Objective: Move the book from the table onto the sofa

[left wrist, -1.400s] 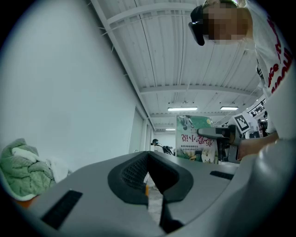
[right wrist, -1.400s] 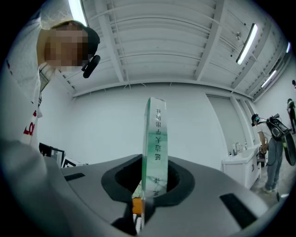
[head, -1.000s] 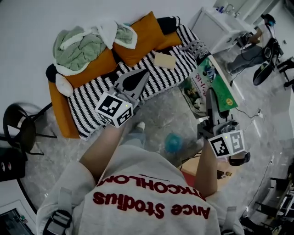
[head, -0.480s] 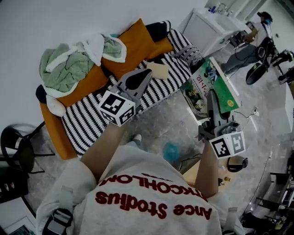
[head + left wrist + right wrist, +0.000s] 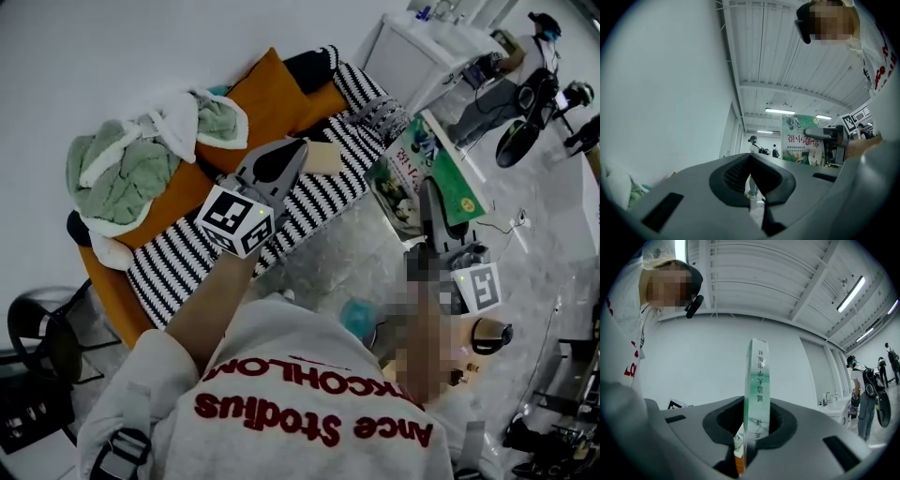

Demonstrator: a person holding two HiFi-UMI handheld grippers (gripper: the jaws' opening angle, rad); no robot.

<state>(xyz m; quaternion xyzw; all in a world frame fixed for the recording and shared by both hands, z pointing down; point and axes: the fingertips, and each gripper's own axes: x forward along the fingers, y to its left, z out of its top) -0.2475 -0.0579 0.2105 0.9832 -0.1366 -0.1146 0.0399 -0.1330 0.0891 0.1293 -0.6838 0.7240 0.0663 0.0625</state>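
The left forearm [image 5: 211, 305] reaches forward. Its left tool [image 5: 295, 150] points a little above level, jaws pressed together with nothing between them. The right tool [image 5: 429, 195] is held out alongside, tilted up likewise, jaws clamped on the edge of the book [image 5: 412, 164].

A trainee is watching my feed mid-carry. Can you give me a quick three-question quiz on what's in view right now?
1. Fill in: the sofa cover is striped black and ____.
2. True or false: the left gripper is shut and empty.
3. Where is the book? A. lying on the sofa B. clamped upright in the right gripper C. in the left gripper

Key: 1 white; 2 true; 3 B
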